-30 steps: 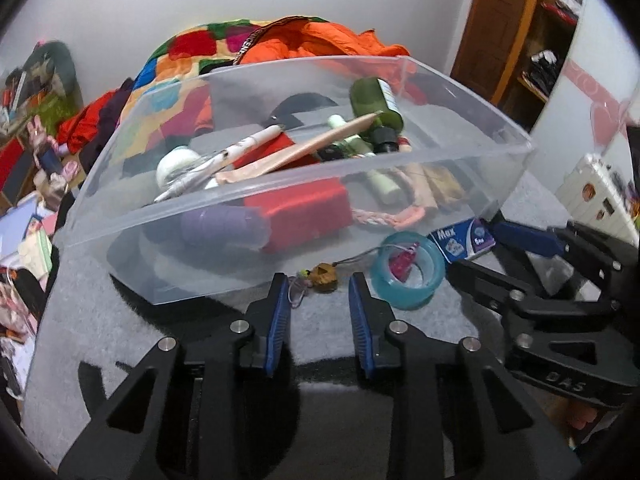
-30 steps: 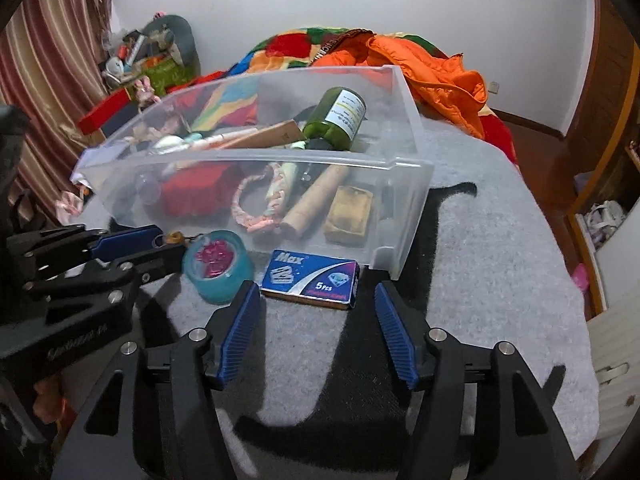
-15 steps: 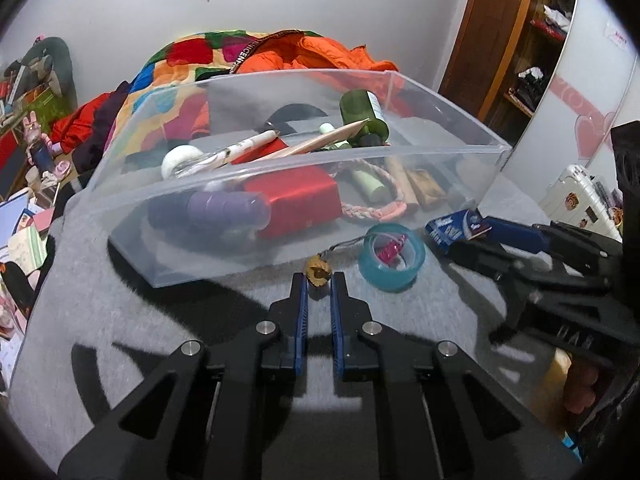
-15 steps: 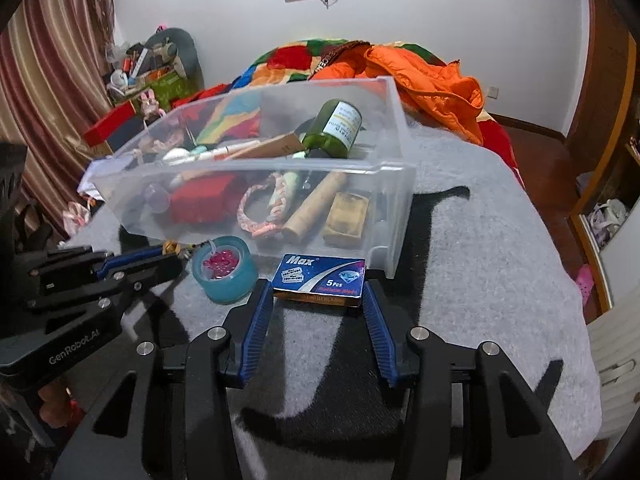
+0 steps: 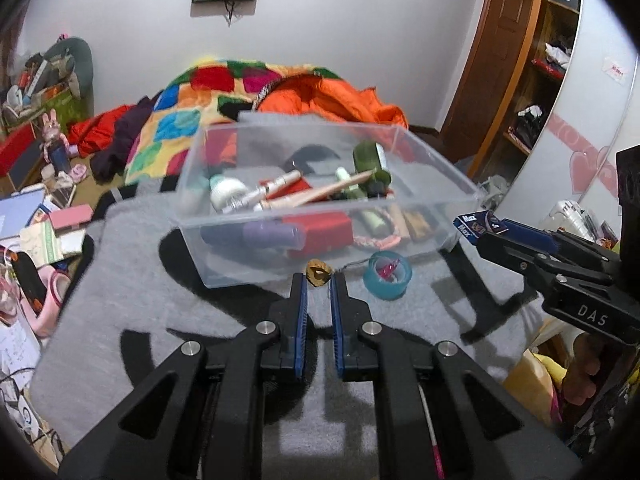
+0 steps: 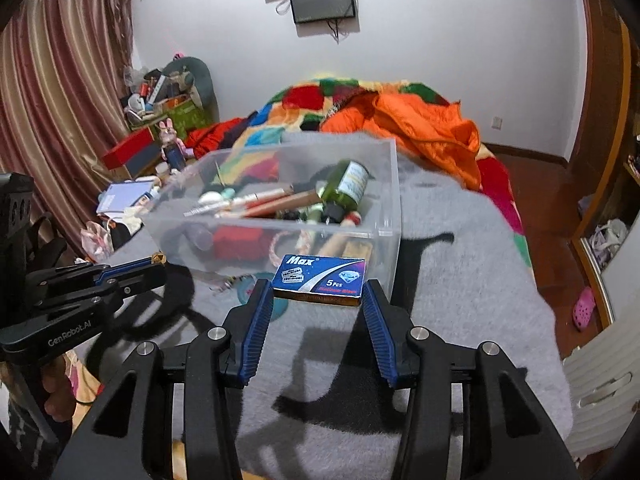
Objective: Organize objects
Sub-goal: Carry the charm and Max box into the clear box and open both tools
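A clear plastic bin [image 5: 436,168] [image 6: 394,184] full of small items stands on the grey blanket. My left gripper [image 5: 319,278] is shut on a small brown charm [image 5: 318,272] with a thin cord, held above the blanket in front of the bin; it also shows in the right wrist view [image 6: 158,259]. My right gripper [image 6: 319,289] is shut on a blue "Max" blade box [image 6: 322,279] and holds it raised in front of the bin. The box also shows in the left wrist view [image 5: 476,222]. A teal tape roll [image 5: 387,276] lies on the blanket by the bin.
The bin holds a green bottle [image 6: 346,186], a red box [image 5: 320,228], a wooden stick [image 5: 320,192] and a pink cord [image 5: 378,242]. A colourful quilt [image 5: 192,120] and orange jacket [image 6: 420,128] lie behind it. Clutter sits on the floor at left [image 5: 36,224].
Both grippers closed on their objects and rose: the left took the brown charm, the right took the blue Max box off the blanket. The bin now looks farther and lower.
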A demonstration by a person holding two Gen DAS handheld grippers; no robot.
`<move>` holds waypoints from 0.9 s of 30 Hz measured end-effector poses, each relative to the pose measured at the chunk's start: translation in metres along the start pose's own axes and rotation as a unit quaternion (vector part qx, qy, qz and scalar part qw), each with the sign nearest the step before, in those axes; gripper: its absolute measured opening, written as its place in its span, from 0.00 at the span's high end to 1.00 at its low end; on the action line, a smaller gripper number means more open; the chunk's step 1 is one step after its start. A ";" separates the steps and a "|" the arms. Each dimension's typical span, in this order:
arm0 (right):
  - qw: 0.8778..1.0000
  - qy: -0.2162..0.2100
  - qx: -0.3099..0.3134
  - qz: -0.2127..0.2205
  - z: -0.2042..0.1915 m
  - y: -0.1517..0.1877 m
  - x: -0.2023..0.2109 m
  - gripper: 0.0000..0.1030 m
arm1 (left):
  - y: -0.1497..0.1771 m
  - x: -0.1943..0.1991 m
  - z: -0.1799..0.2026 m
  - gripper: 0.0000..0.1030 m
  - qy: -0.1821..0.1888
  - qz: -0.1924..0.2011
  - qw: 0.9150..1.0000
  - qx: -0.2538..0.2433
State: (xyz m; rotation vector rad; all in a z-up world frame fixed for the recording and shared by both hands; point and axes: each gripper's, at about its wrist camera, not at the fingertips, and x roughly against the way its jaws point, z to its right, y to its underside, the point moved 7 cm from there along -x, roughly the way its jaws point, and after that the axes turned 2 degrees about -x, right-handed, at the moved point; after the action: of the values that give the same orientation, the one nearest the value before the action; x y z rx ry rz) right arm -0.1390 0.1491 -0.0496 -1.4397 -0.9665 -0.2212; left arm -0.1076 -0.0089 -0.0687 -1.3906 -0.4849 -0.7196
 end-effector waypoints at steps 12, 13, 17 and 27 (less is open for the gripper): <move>0.999 -0.012 0.009 0.047 -0.012 -0.043 0.005 0.58 | -0.035 0.012 -0.015 0.90 -0.014 0.033 0.999 0.003; 0.999 -0.012 0.008 0.047 -0.012 -0.046 0.001 0.58 | -0.038 0.010 -0.017 0.90 -0.016 0.033 0.999 0.005; 0.999 -0.011 0.006 0.044 -0.013 -0.055 -0.010 0.58 | -0.045 0.002 -0.023 0.90 -0.021 0.031 0.999 0.009; 1.000 0.007 -0.011 0.020 0.001 -0.057 -0.040 0.58 | -0.052 -0.029 -0.037 0.90 -0.025 0.008 0.999 0.024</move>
State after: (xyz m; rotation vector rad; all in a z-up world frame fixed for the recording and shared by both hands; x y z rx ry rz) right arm -0.2017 0.1230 -0.0349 -1.4745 -0.9266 -0.2127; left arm -0.1685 -0.0415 -0.0566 -1.3683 -0.5269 -0.6568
